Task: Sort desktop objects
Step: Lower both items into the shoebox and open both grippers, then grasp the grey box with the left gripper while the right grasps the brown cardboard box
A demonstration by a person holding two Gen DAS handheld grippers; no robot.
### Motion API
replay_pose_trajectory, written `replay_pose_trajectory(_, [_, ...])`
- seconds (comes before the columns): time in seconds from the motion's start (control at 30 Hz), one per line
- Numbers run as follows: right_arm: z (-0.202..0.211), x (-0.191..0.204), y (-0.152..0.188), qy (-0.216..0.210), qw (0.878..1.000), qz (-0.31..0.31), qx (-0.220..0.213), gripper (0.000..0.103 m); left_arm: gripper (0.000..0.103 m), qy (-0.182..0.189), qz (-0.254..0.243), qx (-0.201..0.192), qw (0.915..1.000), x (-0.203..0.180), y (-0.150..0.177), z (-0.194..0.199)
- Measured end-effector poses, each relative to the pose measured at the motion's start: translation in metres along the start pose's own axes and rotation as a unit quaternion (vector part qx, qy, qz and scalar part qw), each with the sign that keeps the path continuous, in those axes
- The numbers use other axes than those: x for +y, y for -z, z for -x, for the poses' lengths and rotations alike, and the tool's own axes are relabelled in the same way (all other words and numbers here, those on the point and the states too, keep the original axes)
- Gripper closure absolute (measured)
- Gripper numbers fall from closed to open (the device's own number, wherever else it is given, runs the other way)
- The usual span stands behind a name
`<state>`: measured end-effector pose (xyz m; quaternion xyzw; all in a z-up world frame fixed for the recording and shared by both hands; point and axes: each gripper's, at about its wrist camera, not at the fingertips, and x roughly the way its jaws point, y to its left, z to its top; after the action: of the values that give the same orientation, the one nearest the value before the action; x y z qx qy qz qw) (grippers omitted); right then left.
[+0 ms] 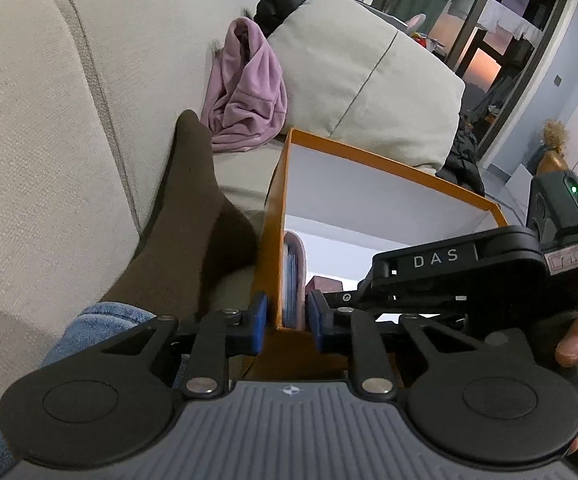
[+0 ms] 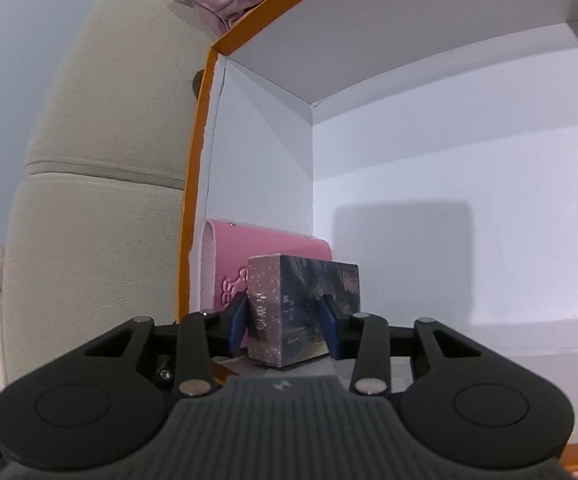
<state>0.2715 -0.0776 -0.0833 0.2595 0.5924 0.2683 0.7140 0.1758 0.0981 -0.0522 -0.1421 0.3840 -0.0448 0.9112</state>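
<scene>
My left gripper [image 1: 287,326] straddles near wall of orange box [image 1: 275,216], jaws either side; pads close to wall, cannot tell if they press. My right gripper [image 2: 285,326] reaches inside same box [image 2: 197,160], jaws apart around dark speckled book [image 2: 303,308]; contact unclear. Book stands upright on box floor, just beside pink case [image 2: 265,256] against left wall. Box sits on beige sofa [image 1: 49,120]; purple garment [image 1: 249,88] behind.

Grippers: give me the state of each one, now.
Left gripper: jaws straddle the orange box wall; grip cannot be told.
Right gripper: jaws closed on the small dark box.
</scene>
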Motion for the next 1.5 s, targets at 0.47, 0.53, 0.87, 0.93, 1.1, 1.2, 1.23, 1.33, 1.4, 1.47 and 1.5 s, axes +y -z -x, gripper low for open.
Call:
replay_pose_trajectory(0.47, [0.013, 0.015, -0.001, 0.031, 0.996, 0.068, -0.048, 0.049, 0.067, -0.024, 0.010, -0.017, 0.9995, -0.001, -0.002, 0.030])
replay_pose_trajectory(0.53, [0.016, 0.017, 0.000, 0.032, 0.995, 0.082, -0.056, 0.044, 0.057, -0.028, 0.006, -0.023, 0.9993, -0.003, 0.000, 0.039])
replay_pose_trajectory(0.87, [0.038, 0.022, 0.021, 0.044, 0.981, 0.153, -0.114, 0.037, 0.045, -0.101, -0.013, -0.067, 0.9925, -0.024, 0.023, 0.084])
replay_pose_trajectory(0.93, [0.053, 0.025, 0.032, 0.049, 0.972, 0.176, -0.147, 0.031, 0.045, -0.116, -0.008, -0.079, 0.9901, -0.023, 0.031, 0.093])
replay_pose_trajectory(1.1, [0.092, 0.030, 0.079, 0.059, 0.940, 0.255, -0.220, 0.029, 0.045, -0.126, -0.009, -0.085, 0.9883, -0.020, 0.048, 0.109])
replay_pose_trajectory(1.2, [0.105, 0.026, 0.113, 0.063, 0.917, 0.300, -0.255, 0.029, 0.037, -0.116, -0.003, -0.098, 0.9884, -0.020, 0.060, 0.115])
replay_pose_trajectory(1.23, [0.108, 0.024, 0.121, 0.065, 0.912, 0.312, -0.260, 0.029, 0.030, -0.108, -0.004, -0.096, 0.9894, -0.021, 0.065, 0.116])
replay_pose_trajectory(1.33, [0.110, 0.015, 0.145, 0.090, 0.904, 0.332, -0.252, 0.028, 0.028, -0.071, 0.002, -0.048, 0.9963, -0.023, 0.072, 0.109])
replay_pose_trajectory(1.4, [0.108, 0.006, 0.151, 0.105, 0.912, 0.322, -0.233, 0.029, 0.028, -0.045, -0.003, -0.013, 0.9989, -0.025, 0.074, 0.098])
replay_pose_trajectory(1.47, [0.102, -0.002, 0.149, 0.111, 0.925, 0.302, -0.203, 0.036, 0.028, -0.044, -0.034, 0.001, 0.9984, -0.035, 0.075, 0.089])
replay_pose_trajectory(1.5, [0.101, -0.006, 0.149, 0.110, 0.929, 0.295, -0.193, 0.039, 0.028, -0.048, -0.059, 0.003, 0.9971, -0.041, 0.076, 0.084])
